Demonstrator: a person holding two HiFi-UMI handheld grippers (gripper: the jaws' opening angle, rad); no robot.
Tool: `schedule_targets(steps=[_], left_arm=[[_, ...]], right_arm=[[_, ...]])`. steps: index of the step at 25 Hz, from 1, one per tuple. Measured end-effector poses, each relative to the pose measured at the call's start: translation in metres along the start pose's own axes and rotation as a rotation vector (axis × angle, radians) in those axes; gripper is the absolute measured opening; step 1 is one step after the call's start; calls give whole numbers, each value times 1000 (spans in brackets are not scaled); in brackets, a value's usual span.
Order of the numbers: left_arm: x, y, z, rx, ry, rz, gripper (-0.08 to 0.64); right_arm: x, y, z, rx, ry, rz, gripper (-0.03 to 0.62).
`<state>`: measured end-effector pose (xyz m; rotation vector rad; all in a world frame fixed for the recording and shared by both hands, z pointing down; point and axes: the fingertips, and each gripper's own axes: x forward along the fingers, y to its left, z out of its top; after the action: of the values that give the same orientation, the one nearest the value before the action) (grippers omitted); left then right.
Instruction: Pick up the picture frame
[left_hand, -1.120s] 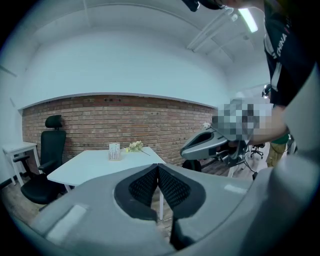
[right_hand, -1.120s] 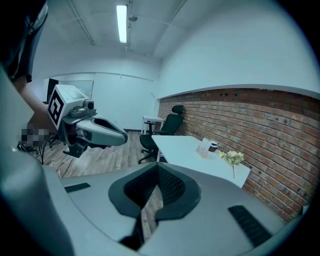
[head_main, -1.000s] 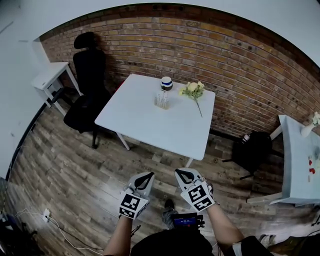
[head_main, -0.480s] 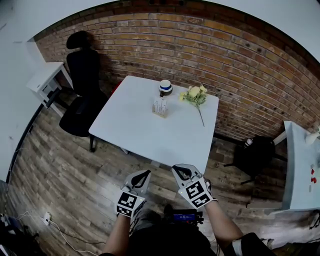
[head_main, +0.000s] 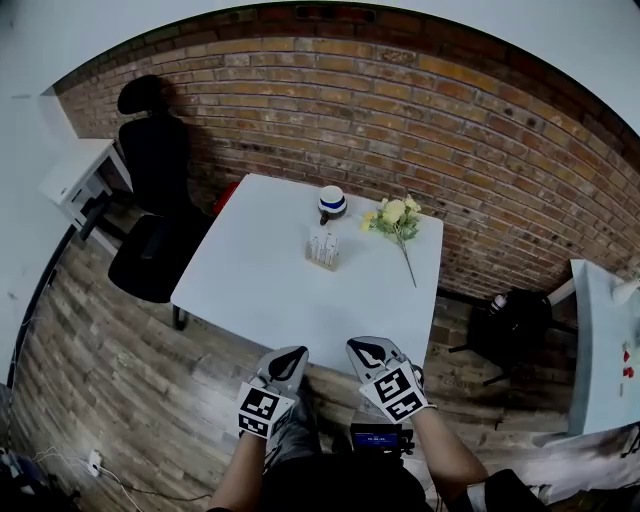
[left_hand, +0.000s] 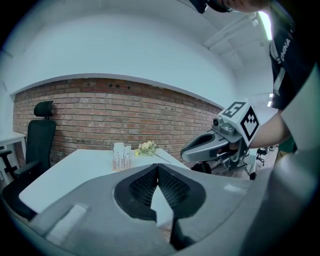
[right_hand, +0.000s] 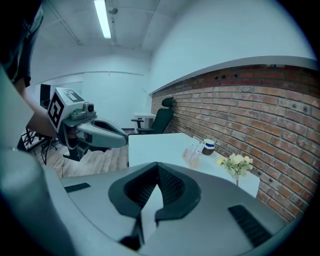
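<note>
**Both hand-held grippers reach the surface's near edge; frame straight ahead**

Since a second ago the person has stepped in. The surface (head_main: 262, 275), then well ahead, now has its near edge right at the tips of both tools.

The left hand-held gripper (head_main: 289, 358) and the right hand-held gripper (head_main: 367, 350) ride side by side, jaws pressed together and empty.

The frame (head_main: 322, 248) stands upright past mid-surface, well apart from both. It lies ahead between their two lines, so neither hand looks clearly nearer. Its width seems to run across the view, though it is too small to be sure.

A cup (head_main: 332, 201) sits just behind it, and flowers (head_main: 394, 215) lie to its right.

The coming move is likely a forward reach with jaws opened.
</note>
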<state>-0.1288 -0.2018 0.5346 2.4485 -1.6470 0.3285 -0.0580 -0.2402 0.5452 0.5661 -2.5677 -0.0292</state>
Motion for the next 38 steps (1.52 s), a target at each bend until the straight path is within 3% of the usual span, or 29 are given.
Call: schedule_targets(steps=[17, 24, 38], left_arm=[[103, 179, 38, 26, 27, -170, 12], [134, 186, 34, 16, 50, -228, 12], [156, 178, 42, 26, 62, -220, 12]], right_arm=[[149, -92, 76, 78, 60, -148, 9], [164, -118, 72, 110, 90, -179, 9], [160, -138, 71, 119, 63, -164, 9]])
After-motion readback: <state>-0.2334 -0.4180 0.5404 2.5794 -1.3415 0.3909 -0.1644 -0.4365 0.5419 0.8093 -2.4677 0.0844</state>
